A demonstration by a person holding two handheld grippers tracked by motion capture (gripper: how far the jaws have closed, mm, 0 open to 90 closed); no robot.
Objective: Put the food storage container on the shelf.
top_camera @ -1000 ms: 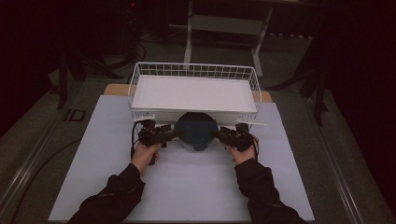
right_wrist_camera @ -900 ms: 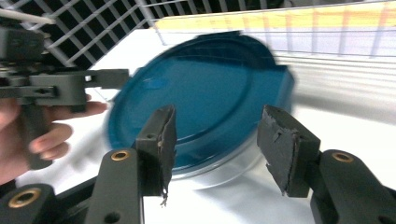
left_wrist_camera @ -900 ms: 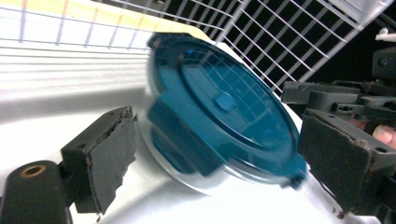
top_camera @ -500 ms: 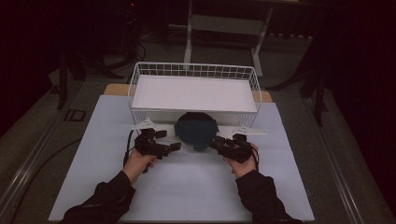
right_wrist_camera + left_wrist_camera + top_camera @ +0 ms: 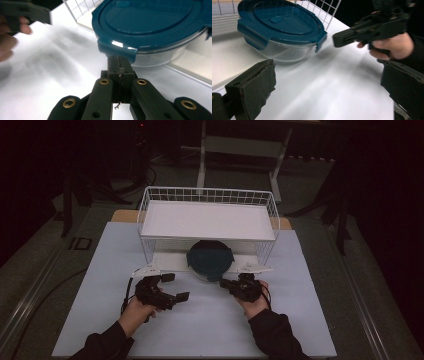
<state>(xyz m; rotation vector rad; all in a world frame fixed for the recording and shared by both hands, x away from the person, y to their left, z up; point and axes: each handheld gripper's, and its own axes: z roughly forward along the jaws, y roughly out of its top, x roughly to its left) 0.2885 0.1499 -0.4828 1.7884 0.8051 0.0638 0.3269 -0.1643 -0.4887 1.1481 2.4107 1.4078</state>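
- Both hand-held grippers are seen low over the white table (image 5: 100,320), one on each side of a round glass container (image 5: 210,261) with a teal lid (image 5: 279,20).
- On the left gripper (image 5: 172,287), the jaws are spread wide with nothing between them (they have just been opening); it is held away from the container, to its left.
- On the right gripper (image 5: 120,66), the jaws are pressed together, having just been closing, and nothing is pinched; their tip is placed just before a lid clasp (image 5: 117,51), though contact cannot be told.
- The container is set on the table at the front edge of a white wire shelf rack (image 5: 207,200), half under its shelf.
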